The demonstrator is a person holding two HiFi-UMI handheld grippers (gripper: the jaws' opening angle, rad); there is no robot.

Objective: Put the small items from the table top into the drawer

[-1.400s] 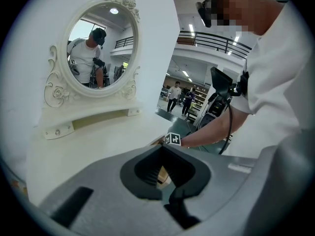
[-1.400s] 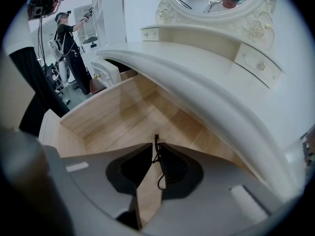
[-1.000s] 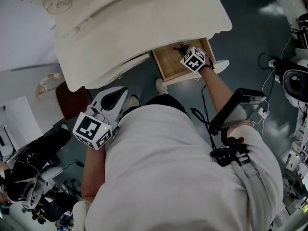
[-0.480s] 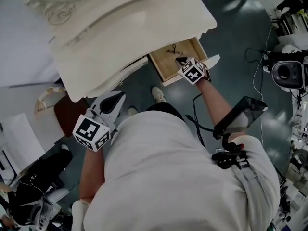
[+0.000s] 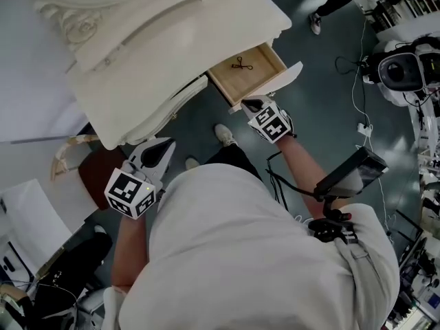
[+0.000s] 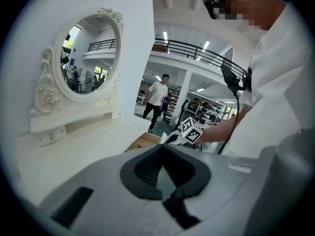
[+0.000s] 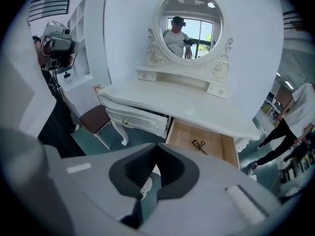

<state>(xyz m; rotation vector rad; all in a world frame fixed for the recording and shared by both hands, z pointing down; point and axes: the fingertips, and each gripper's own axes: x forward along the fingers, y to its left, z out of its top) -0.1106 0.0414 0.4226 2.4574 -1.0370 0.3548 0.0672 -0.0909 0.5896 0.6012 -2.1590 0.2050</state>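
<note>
The dressing table's drawer (image 5: 263,67) stands pulled out, and a small black scissor-like tool (image 5: 240,63) lies on its wooden bottom. No small items show on the white table top (image 5: 172,53). My right gripper (image 5: 252,104) hangs just in front of the drawer's front panel, outside it, shut and empty. In the right gripper view the drawer (image 7: 222,140) and the tool (image 7: 199,145) lie ahead of the right gripper (image 7: 147,193). My left gripper (image 5: 162,150) is held low beside the person's body, near the table's front edge, shut with nothing in it (image 6: 170,195).
An oval mirror (image 7: 191,21) stands at the back of the table. A brown stool (image 5: 96,174) sits left of the table legs, and a second, closed drawer (image 7: 140,122) is beside the open one. People walk on the floor beyond (image 6: 156,100). Cables and equipment (image 5: 402,71) lie at the right.
My right gripper has drawn back out of the drawer toward the person, leaving the black tool lying inside. The left gripper has stayed where it was.
</note>
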